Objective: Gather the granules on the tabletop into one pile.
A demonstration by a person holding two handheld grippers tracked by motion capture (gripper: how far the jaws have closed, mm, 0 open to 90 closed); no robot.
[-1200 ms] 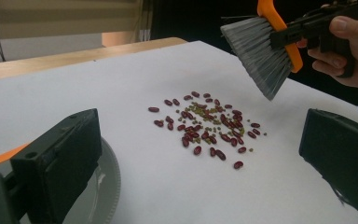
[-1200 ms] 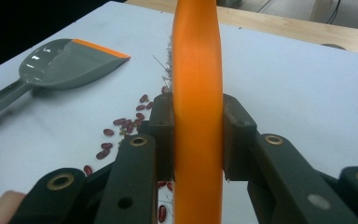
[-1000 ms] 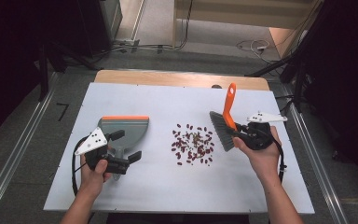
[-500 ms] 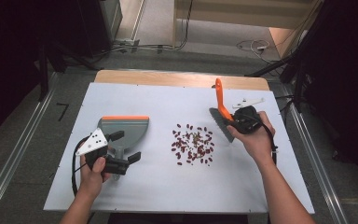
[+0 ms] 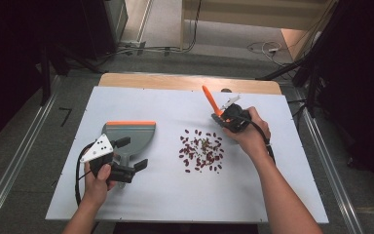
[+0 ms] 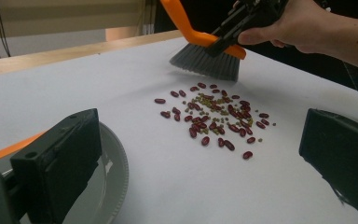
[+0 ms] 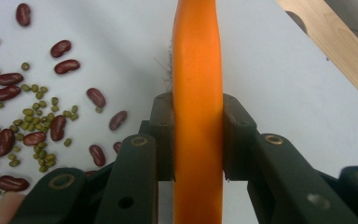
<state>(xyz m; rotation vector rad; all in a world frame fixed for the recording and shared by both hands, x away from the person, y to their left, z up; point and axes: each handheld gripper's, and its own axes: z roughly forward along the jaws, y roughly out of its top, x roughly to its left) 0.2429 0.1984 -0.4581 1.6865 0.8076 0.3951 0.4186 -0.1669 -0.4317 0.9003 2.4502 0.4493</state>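
Right claw (image 5: 222, 118) clamped on orange brush (image 5: 211, 102), at 1 o'clock of bean pile (image 5: 201, 150); left claw (image 5: 132, 154) wide, beside grey dustpan (image 5: 130, 135) at 9 o'clock; bench (image 5: 175, 195) between unobstructed.

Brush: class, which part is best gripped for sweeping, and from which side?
Grip the brush by its narrow orange handle, just above the bristles, jaws closing on its two flat sides from above. The right gripper clamps it this way, leaving the bristles free behind the beans.
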